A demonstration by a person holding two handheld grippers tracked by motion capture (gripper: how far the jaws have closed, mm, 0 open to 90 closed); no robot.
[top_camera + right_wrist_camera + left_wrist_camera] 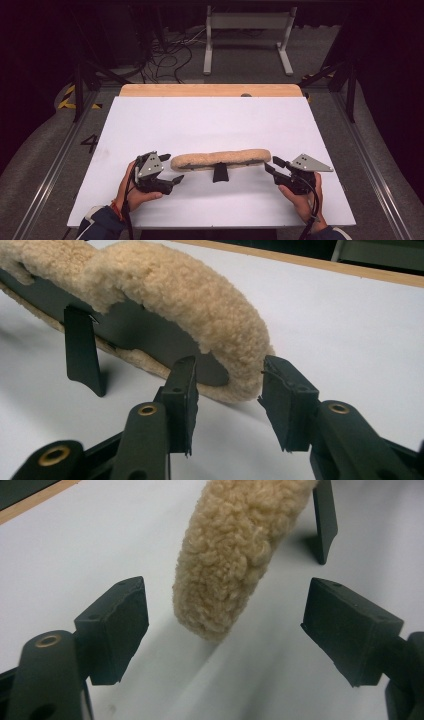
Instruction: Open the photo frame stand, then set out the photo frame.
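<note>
Long tan fleecy pad with dark stiff backing and black strap [220, 160] lies mid white counter [210, 125]. Left fingers [120, 625] wide, off its end. Right gripper [227, 400] half-open, straddling other end, not pinching. Judgement: light, fleece squashy, backing stiff; grip backing edges at both ends.

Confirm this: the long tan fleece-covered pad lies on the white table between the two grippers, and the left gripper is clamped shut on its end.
Not quite. The left gripper is open: in the left gripper view its black pads stand wide apart, clear of the long tan fleece-covered pad. The rest holds: the pad lies on the white table between the two grippers.
</note>
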